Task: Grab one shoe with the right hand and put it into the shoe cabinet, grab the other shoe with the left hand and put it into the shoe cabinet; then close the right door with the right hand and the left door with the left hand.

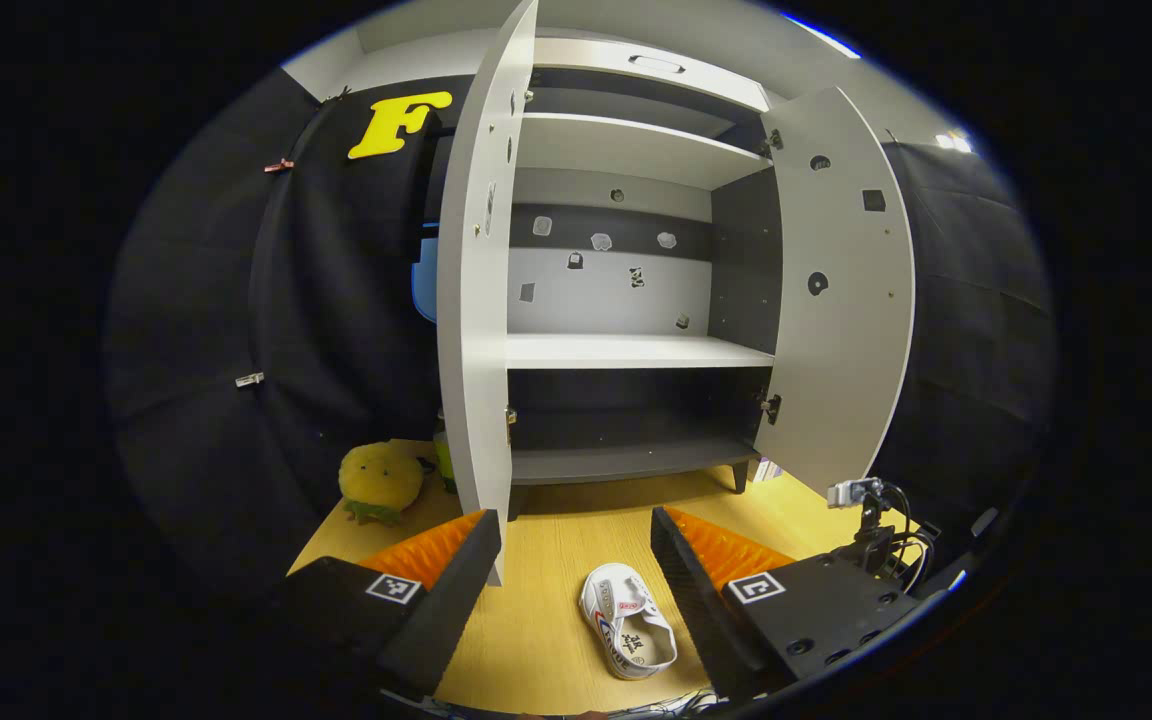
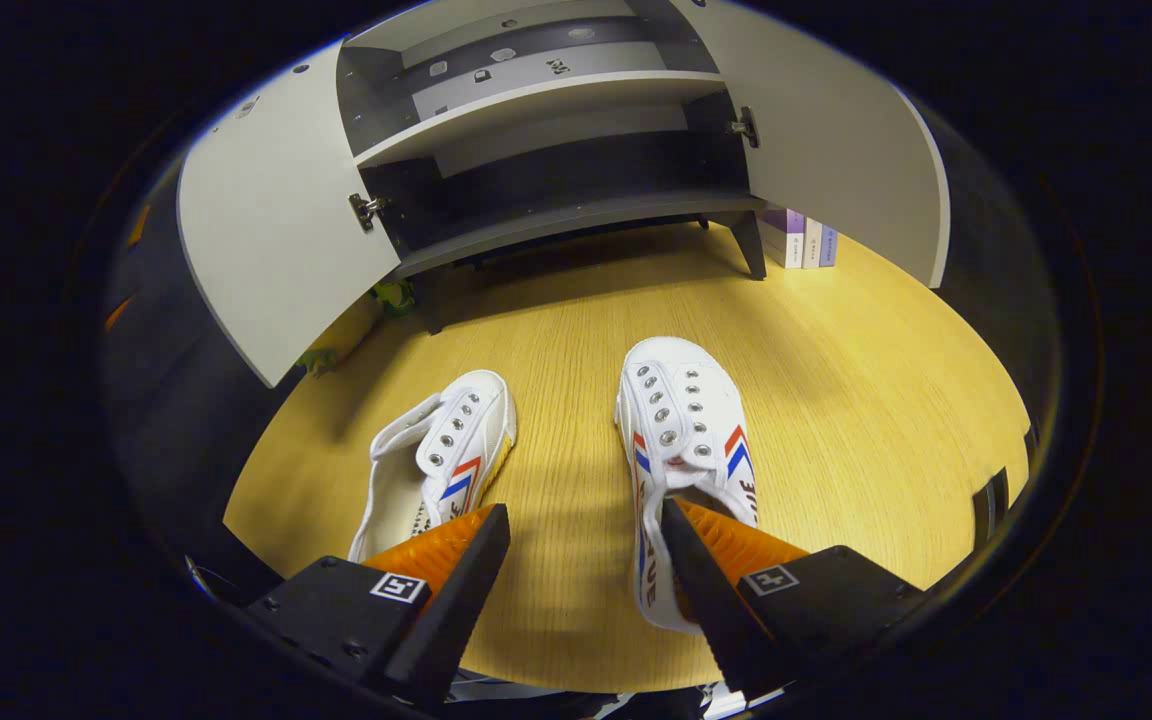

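Note:
Two white canvas shoes with red and blue stripes lie on the wooden floor in the right gripper view, one at the left (image 2: 446,455) and one at the right (image 2: 686,420), toes toward the cabinet. My right gripper (image 2: 584,510) is open low over them. Its right finger (image 2: 726,560) overlaps the right-hand shoe's heel opening; contact cannot be told. The shoe cabinet (image 2: 556,225) stands behind with both doors open. In the left gripper view, my left gripper (image 1: 574,520) is open and held higher, facing the cabinet (image 1: 626,350), with one shoe (image 1: 626,620) on the floor below it.
The left door (image 1: 476,300) swings out edge-on close to my left gripper; the right door (image 1: 846,300) stands wide. A yellow plush toy (image 1: 381,480) sits left of the cabinet. Books (image 2: 801,235) stand at its right foot. A small camera on a stand (image 1: 861,495) is at the right.

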### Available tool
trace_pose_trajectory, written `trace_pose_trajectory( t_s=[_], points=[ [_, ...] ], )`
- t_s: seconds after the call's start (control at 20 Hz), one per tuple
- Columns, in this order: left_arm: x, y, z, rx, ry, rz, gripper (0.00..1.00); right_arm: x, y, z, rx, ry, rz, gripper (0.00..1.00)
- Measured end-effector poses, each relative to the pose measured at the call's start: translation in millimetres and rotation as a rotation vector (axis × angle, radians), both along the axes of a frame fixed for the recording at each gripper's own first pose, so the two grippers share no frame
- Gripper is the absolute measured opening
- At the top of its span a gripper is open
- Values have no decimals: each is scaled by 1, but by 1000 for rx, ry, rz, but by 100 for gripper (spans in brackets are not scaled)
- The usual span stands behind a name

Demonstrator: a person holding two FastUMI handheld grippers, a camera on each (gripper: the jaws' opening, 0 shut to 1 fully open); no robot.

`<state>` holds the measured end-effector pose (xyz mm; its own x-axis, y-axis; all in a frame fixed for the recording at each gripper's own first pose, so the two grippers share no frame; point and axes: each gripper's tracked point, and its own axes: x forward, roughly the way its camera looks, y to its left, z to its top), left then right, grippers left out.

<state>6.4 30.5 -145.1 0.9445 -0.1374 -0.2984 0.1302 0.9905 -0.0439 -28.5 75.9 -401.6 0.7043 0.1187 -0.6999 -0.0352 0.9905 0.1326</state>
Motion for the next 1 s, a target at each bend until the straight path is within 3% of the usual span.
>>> trace_pose_trajectory(
  t_s=[0.25, 0.65, 0.85, 1.0],
  points=[
    [7, 2, -2, -8, 8, 19, 95, 16, 7, -18, -30, -7, 8, 97],
    [5, -9, -23, -10, 68, 14, 95, 41, -2, -5, -98, -148, -19, 97],
    [5, -17, -33, -36, 106, 14, 95, 52, 4, -20, -111, -98, 11, 96],
    [4, -19, -33, -49, 112, 23, 95, 65, 2, -24, -137, -104, 7, 88]
  ],
)
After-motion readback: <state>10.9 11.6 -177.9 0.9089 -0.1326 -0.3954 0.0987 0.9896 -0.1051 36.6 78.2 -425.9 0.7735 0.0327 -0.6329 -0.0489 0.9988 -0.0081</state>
